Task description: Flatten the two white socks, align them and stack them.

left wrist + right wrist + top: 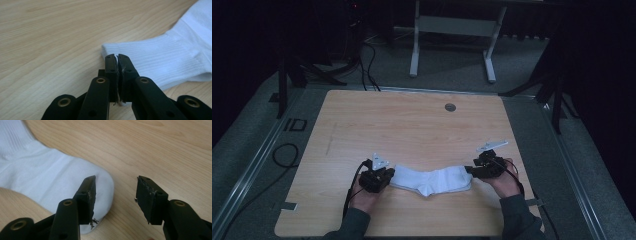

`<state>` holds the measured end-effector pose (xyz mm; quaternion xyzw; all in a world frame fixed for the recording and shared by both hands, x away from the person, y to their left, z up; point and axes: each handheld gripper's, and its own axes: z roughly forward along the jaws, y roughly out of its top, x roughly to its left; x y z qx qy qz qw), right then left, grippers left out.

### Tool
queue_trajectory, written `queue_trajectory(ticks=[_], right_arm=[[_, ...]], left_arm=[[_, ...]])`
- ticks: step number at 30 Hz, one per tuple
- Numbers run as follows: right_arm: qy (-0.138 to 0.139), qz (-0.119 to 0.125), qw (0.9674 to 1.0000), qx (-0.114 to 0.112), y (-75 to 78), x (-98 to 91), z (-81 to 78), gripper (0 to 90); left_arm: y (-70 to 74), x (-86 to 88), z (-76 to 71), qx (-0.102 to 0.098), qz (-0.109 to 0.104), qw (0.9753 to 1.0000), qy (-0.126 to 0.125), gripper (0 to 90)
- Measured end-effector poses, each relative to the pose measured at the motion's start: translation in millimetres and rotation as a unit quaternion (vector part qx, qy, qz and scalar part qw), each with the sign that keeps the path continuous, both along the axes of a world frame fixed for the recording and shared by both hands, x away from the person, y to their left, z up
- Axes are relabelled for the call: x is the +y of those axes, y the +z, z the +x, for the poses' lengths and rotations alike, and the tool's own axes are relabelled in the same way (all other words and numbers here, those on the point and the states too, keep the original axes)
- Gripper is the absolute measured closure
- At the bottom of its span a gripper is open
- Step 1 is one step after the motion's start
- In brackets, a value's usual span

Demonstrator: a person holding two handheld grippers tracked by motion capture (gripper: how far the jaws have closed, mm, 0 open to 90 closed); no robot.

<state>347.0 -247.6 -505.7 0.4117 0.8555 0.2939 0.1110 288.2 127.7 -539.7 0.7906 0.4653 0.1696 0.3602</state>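
A white sock [432,180] lies flat across the near part of the wooden table [412,125], cuff to the left and toe to the right. My left gripper [390,173] is at the cuff end. In the left gripper view its jaws [117,56] are pressed together on the edge of the ribbed cuff [160,57]. My right gripper [470,170] is at the toe end. Its jaws [116,178] stand apart, and the pads touch nothing. The rounded toe [75,172] lies just behind the left-hand jaw, with bare wood in the gap.
A round grommet [450,107] is set in the table near its far edge. A desk frame [452,30] stands on the floor beyond. Cables [287,155] lie on the floor at the left, and dark stands flank the table.
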Motion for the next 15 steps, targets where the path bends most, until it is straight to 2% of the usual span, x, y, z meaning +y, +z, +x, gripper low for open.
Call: queue_trajectory(ticks=[7, 15], right_arm=[[-0.015, 0.012, 0.9998, -0.004, 1.1, -6.6, 0.4, 49.4], [-0.029, 0.022, 0.9993, -0.008, 0.6, -16.1, 0.2, 49.5]], left_arm=[[2.8, 11.8, 2.2, -0.005, -0.006, 0.9998, 0.020, 86.5], [1.9, 29.8, 8.7, -0.012, 0.006, 0.9983, 0.056, 85.1]])
